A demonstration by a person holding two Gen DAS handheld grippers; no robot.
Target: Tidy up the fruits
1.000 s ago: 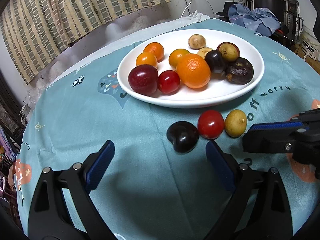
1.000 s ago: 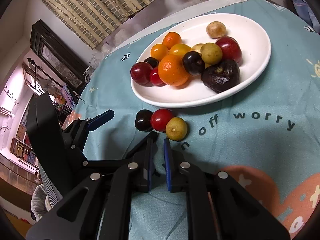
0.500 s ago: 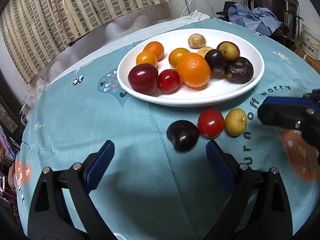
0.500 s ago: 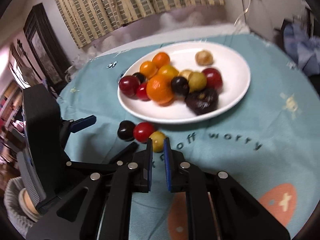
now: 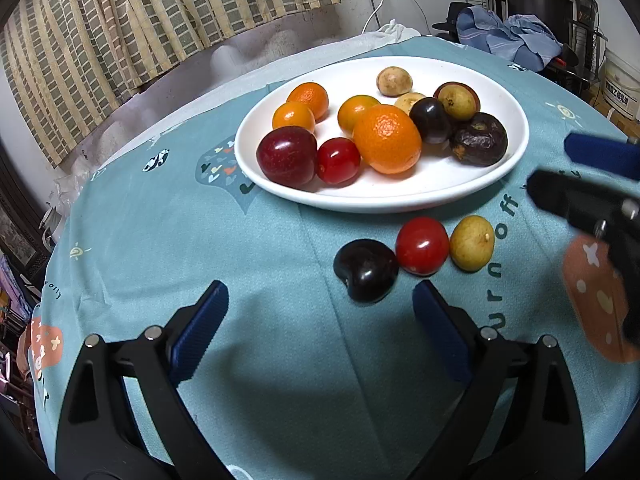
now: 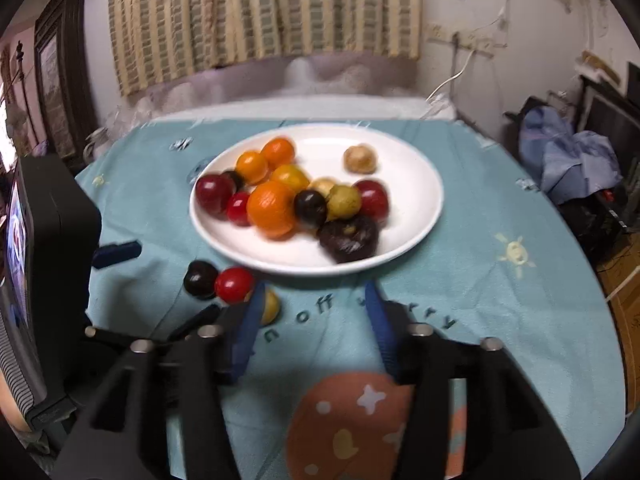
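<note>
A white plate (image 5: pixel 516 148) holds several fruits: oranges, red plums, dark cherries and yellow-green fruits. On the teal cloth in front of it lie a dark cherry (image 5: pixel 365 269), a red tomato (image 5: pixel 421 245) and a yellow-green fruit (image 5: pixel 472 243) in a row. My left gripper (image 5: pixel 320 320) is open and empty just short of the dark cherry. My right gripper (image 6: pixel 314 312) is open and empty; it hovers to the right of the three loose fruits, and its left finger partly hides the yellow-green fruit (image 6: pixel 271 306). The plate (image 6: pixel 416 236) lies beyond it.
The round table is covered by a teal printed cloth (image 5: pixel 200 240). Striped curtains (image 5: pixel 160 20) hang behind it. Blue clothes (image 5: pixel 512 36) lie on furniture at the back right. The left gripper's body (image 6: pixel 52 260) stands at the left of the right wrist view.
My right gripper has opened from shut and has risen and swung right, away from the loose fruits. My left gripper and the fruits have not moved.
</note>
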